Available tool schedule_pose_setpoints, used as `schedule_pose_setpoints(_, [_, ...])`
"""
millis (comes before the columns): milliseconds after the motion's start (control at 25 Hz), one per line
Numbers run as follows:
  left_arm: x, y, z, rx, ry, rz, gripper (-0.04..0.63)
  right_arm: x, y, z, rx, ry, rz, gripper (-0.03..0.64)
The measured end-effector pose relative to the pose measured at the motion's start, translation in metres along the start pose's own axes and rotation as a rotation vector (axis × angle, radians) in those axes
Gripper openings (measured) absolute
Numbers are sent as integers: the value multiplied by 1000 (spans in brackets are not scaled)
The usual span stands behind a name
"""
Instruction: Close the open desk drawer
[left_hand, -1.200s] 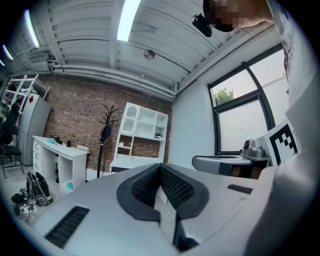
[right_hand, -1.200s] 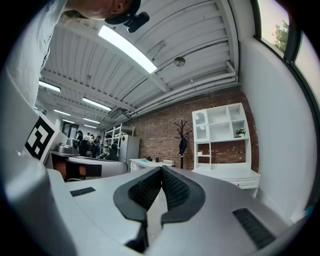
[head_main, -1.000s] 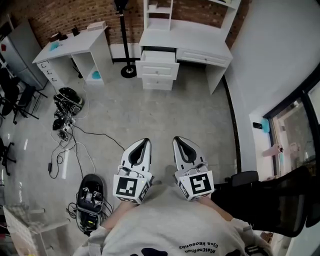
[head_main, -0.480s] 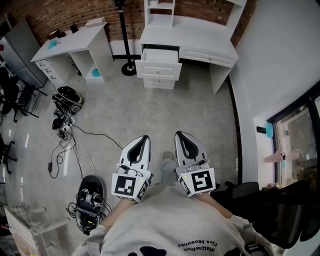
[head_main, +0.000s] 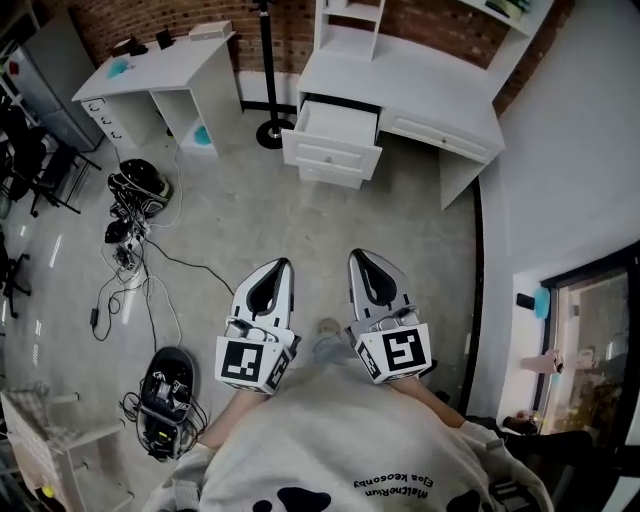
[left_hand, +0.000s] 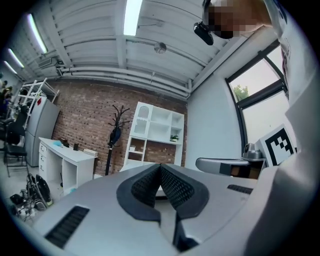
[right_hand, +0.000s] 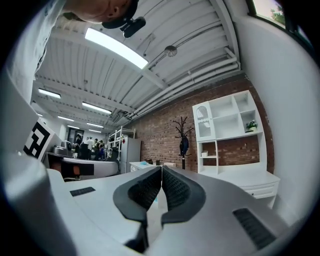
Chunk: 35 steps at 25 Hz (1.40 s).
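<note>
White drawer (head_main: 335, 128): the top one of the stack under the left end of the desk (head_main: 430, 90). It is pulled out toward the room with its pale inside showing. It lies far ahead of both claws, well apart from them across the grey floor (head_main: 300, 230).
Desk: white, set against the red brick wall (head_main: 170, 15), with a white shelf unit (head_main: 350, 35) standing on its top. A flat drawer front sits shut to the right of the stack.
Writing: dark print on the grey sweatshirt (head_main: 330, 455) reads upside down in the head view, and the letters are too small to read with any trust. Each claw carries a cube with black-and-white square markers, the left cube (head_main: 245, 362) and the right cube (head_main: 398, 352).
Left claw (left_hand: 160, 167): jaws closed, the ribbed black pads meeting at the tips with nothing between them. It touches nothing and points level toward the shelf unit.
Right claw (right_hand: 161, 170): jaws closed, pad against pad, and empty. It is held beside the left claw (head_main: 278, 268), the two apart.
Coat stand (head_main: 270, 70): black, just left of the open drawer.
Second desk (head_main: 160, 75): white, further left along the brick wall.
Cables (head_main: 130, 240): a dark tangle on the floor at the left.
</note>
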<state>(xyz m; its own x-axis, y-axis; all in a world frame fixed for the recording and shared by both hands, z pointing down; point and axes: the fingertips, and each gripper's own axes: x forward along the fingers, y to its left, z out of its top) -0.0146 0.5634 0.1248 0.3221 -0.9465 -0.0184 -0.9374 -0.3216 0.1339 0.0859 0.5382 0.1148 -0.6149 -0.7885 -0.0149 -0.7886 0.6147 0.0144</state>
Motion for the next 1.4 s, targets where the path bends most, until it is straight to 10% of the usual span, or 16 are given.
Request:
schedule_pose_setpoints(720, [116,32,-12,-8,3,65,18,91,-82,-31,35,65,74,31])
schedule_pose_setpoints(1400, [311,172,-9,-2,74,-142,18,300,-154,-43,31,90,-90,31])
